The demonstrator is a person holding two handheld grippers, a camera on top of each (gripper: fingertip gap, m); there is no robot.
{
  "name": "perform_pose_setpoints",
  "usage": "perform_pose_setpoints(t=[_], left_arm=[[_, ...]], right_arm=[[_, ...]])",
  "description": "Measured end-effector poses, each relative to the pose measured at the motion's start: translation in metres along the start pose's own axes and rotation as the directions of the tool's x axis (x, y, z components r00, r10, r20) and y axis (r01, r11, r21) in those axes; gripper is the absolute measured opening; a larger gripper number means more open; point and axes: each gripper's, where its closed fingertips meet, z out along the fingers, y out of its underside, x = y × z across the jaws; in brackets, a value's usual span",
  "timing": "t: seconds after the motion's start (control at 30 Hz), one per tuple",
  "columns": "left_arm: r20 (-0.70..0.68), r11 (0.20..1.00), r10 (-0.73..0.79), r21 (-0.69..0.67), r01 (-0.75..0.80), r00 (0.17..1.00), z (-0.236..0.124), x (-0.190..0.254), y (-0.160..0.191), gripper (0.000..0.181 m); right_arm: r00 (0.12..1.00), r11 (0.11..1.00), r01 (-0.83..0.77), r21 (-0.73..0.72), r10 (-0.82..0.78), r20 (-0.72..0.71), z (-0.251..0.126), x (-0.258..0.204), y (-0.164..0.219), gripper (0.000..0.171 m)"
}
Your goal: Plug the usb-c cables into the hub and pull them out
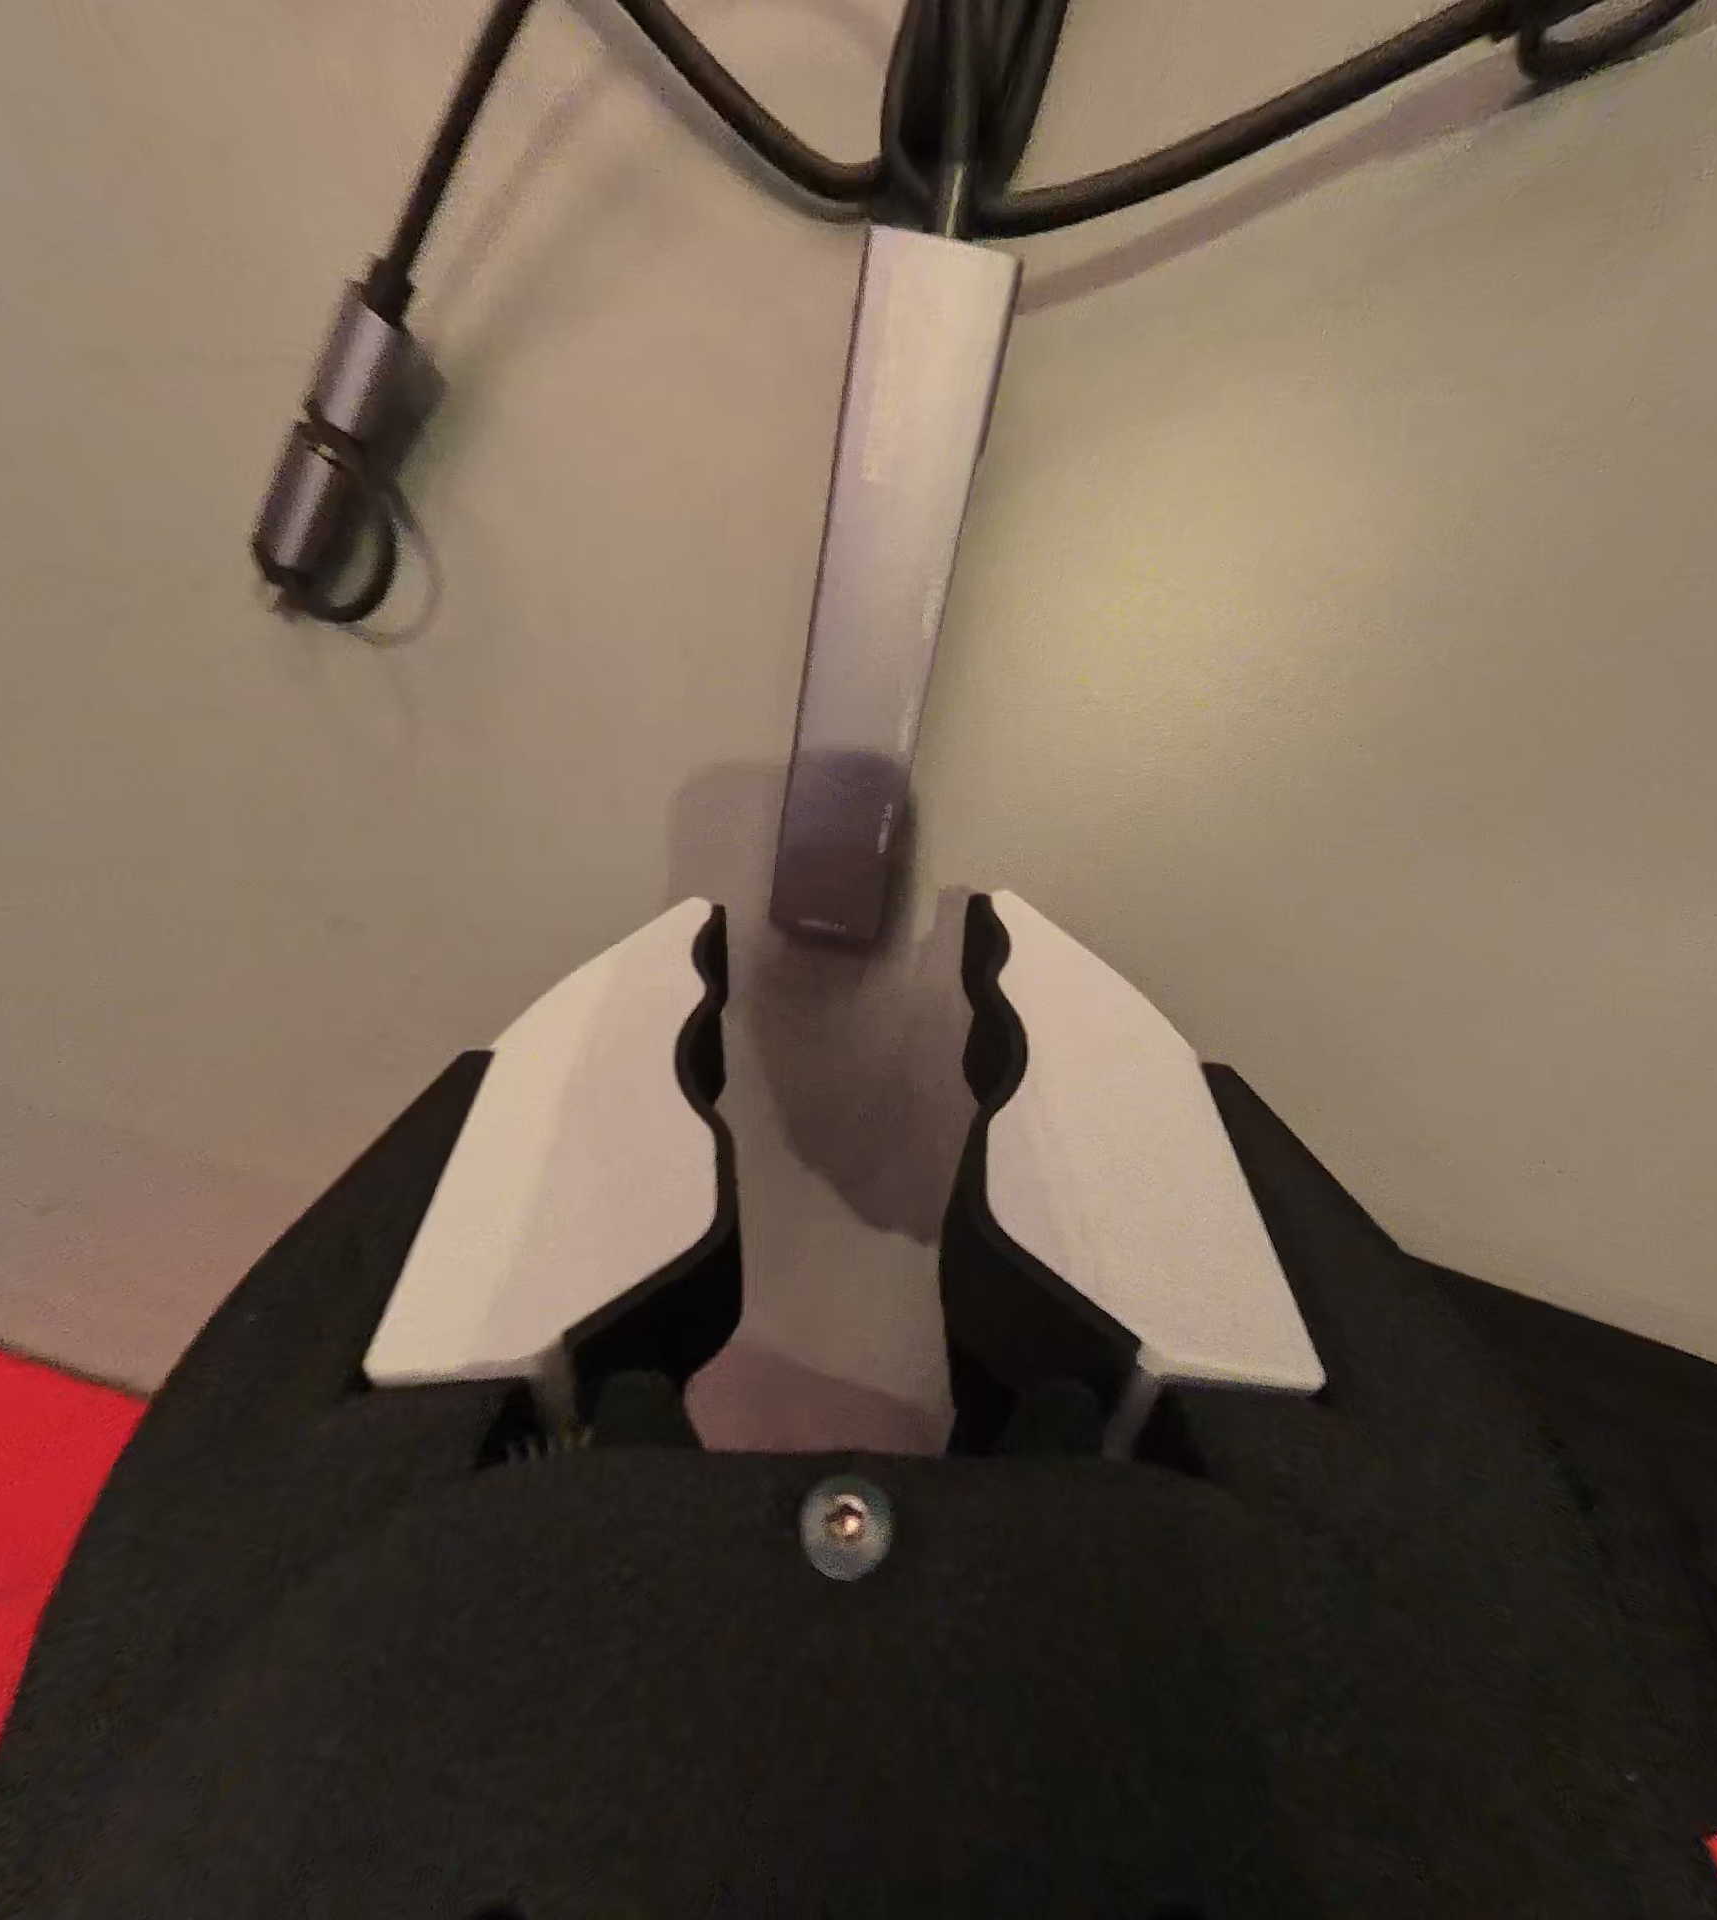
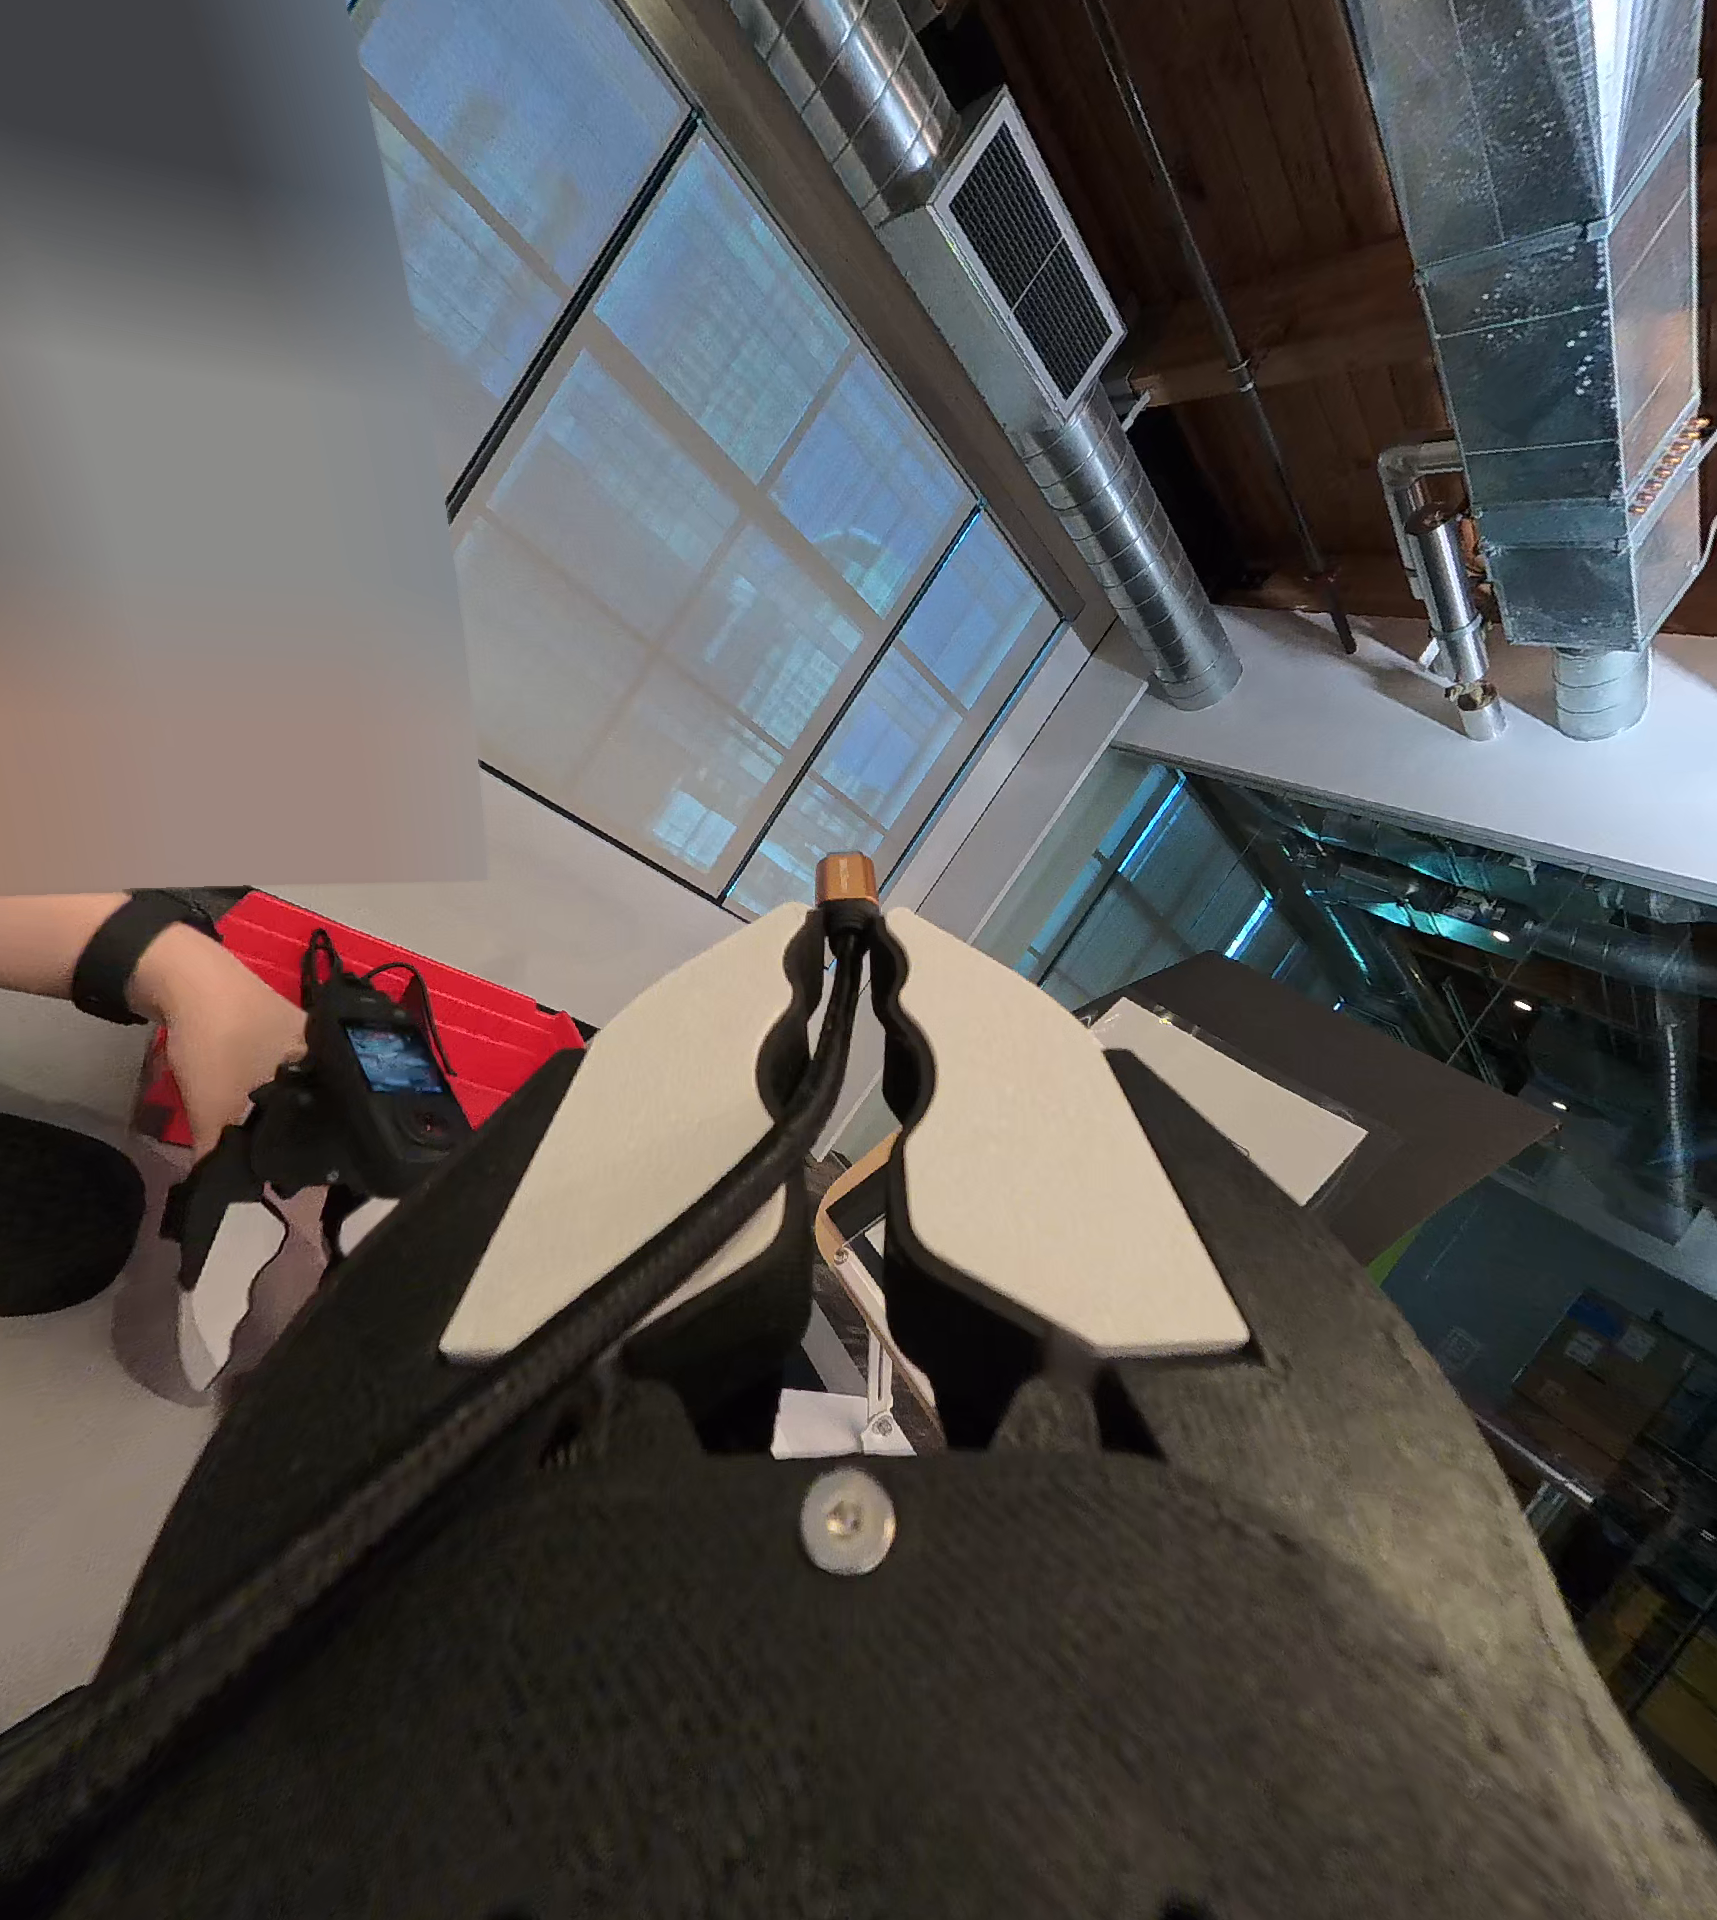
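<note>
Hub (image 1: 895, 582) lies mid-counter (image 1: 1353, 727), your left gripper (image 1: 843, 925) released at its near end; a loose plug (image 1: 355, 416) lies left. Your right gripper (image 2: 846, 920), raised, clenches a cable (image 2: 823, 1060).

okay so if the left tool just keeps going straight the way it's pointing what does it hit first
Most likely the near end of the grey hub, lying on the table just ahead of the open left tool, roughly centred between its tips. Depth is unclear.

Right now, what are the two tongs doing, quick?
Left tongs: open, empty, just short of the hub.
Right tongs: shut on the cable, its copper plug poking past the tips.
</note>
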Motion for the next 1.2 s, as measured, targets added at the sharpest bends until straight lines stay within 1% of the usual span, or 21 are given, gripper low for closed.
perform_pose_setpoints(t=[0.13, 0.27, 0.33, 0.5, 0.6, 0.63, 0.7, 0.8, 0.93, 1.07, 1.2], left_arm=[[-0.04, 1.0, -0.008, 0.021, 0.009, 0.999, 0.011, -0.002, -0.002, 0.044], [-0.057, 0.999, 0.002, 0.034, 0.0, 0.998, 0.014, -0.001, -0.004, 0.036], [-0.082, 0.999, -0.024, 0.033, 0.027, 0.996, 0.015, 0.001, -0.005, 0.023], [-0.068, 0.999, -0.025, 0.027, 0.027, 0.997, 0.015, 0.001, -0.005, 0.022], [-0.086, 0.997, -0.067, 0.034, 0.07, 0.994, 0.015, 0.001, -0.005, 0.023], [-0.096, 0.996, -0.079, 0.04, 0.083, 0.992, 0.015, 0.002, -0.005, 0.026], [-0.078, 0.996, -0.071, 0.048, 0.075, 0.994, 0.015, 0.002, -0.005, 0.023], [-0.07, 0.994, -0.101, 0.046, 0.104, 0.992, 0.014, 0.003, -0.005, 0.022], [-0.112, 0.965, -0.195, 0.155, 0.211, 0.974, 0.002, 0.001, -0.02, 0.022], [-0.181, 0.893, -0.293, 0.299, 0.336, 0.939, -0.025, -0.015, -0.045, 0.022], [-0.18, 0.836, -0.311, 0.416, 0.359, 0.933, -0.054, -0.034, -0.068, 0.022]], right_arm=[[1.0, 1.0, -0.008, -0.003, 0.008, -0.004, -0.001, 0.002, 0.003, 0.009], [1.0, 1.0, -0.013, -0.009, 0.013, -0.005, -0.001, 0.004, 0.006, 0.009], [1.0, 1.0, -0.013, -0.012, 0.013, -0.006, 0.0, 0.004, 0.006, 0.009], [1.0, 1.0, -0.008, -0.018, 0.008, -0.002, 0.0, 0.003, 0.006, 0.009], [1.0, 1.0, -0.008, -0.022, 0.008, 0.0, 0.001, 0.002, 0.007, 0.009], [1.0, 1.0, -0.007, -0.024, 0.007, 0.001, 0.002, 0.002, 0.008, 0.009], [1.0, 1.0, -0.005, -0.028, 0.006, 0.004, 0.003, 0.001, 0.008, 0.009], [1.0, 1.0, -0.007, -0.031, 0.007, 0.007, 0.004, 0.0, 0.009, 0.009], [1.0, 0.999, -0.012, -0.043, 0.013, 0.014, 0.008, -0.002, 0.013, 0.009], [0.999, 0.996, -0.022, -0.083, 0.025, 0.032, 0.019, -0.008, 0.025, 0.009], [0.997, 0.991, -0.032, -0.13, 0.04, 0.061, 0.033, -0.017, 0.04, 0.009]])
